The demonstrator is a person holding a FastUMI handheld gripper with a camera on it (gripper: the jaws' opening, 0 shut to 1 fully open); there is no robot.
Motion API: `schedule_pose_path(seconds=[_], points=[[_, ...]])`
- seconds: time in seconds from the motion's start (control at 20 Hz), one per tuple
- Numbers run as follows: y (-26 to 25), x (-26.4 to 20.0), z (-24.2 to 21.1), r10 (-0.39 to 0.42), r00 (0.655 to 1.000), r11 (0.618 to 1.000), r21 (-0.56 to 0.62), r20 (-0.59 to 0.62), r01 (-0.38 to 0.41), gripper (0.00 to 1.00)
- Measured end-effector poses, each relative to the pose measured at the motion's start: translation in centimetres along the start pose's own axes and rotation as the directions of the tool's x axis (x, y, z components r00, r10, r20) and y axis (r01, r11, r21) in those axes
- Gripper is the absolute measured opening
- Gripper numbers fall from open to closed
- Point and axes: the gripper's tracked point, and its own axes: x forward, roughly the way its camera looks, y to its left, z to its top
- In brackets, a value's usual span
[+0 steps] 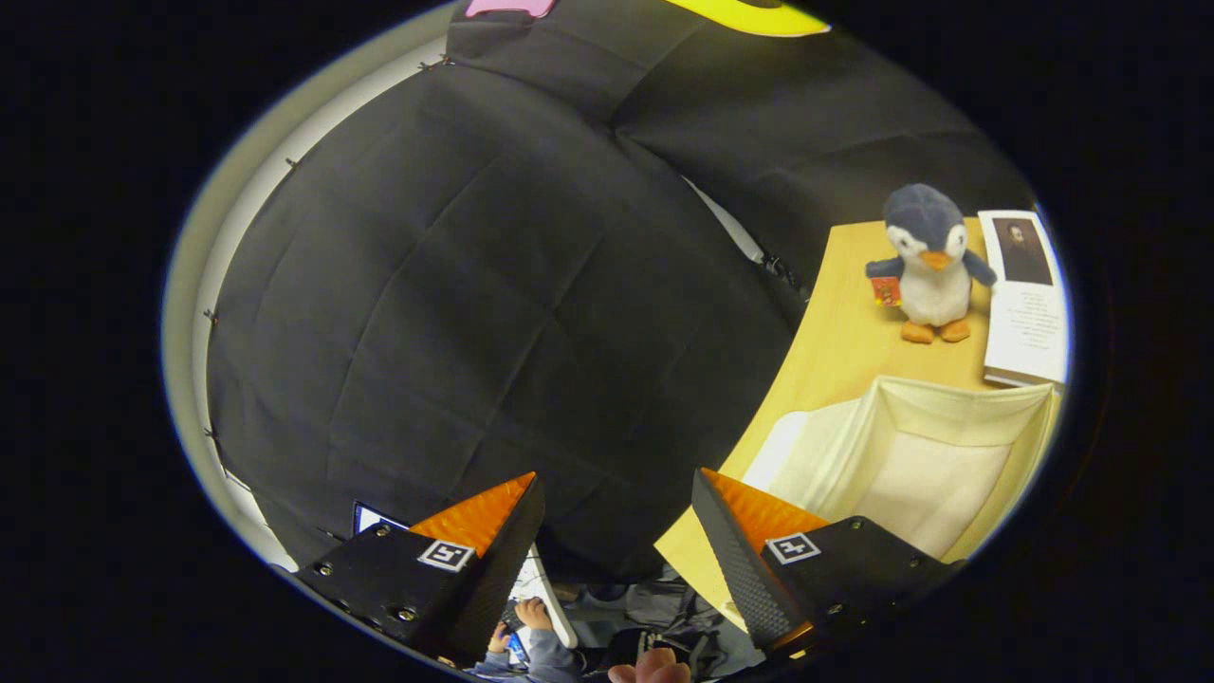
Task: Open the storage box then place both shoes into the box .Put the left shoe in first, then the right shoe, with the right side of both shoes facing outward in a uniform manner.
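Note:
My gripper [616, 493] is open, its two fingers spread wide with nothing between them, and the view is tilted toward the black cloth wall. Beyond the right finger [740, 541] stands the cream fabric storage box [934, 446] on the wooden table [835, 332]. The box's top is open and I see its pale inside, which looks bare. I see no shoes.
A plush penguin [928, 266] stands on the table behind the box, next to a white booklet [1029, 304]. Below the fingers, off the table edge, a person's hand [531, 617] holds something, and a fingertip [654, 669] shows near the gripper.

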Motion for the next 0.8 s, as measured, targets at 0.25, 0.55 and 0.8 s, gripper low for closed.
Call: schedule_pose_path(seconds=[0.25,0.55,0.8], points=[[-1.9,-6.9,-0.2,-0.051,0.997,0.998,-0.032,0.056,0.052,0.96],[-8.4,-16.3,-0.9,-0.206,0.966,0.976,-0.036,0.155,0.213,0.96],[-14.8,-23.1,-3.5,-0.363,0.910,0.932,0.083,0.197,0.354,0.96]])
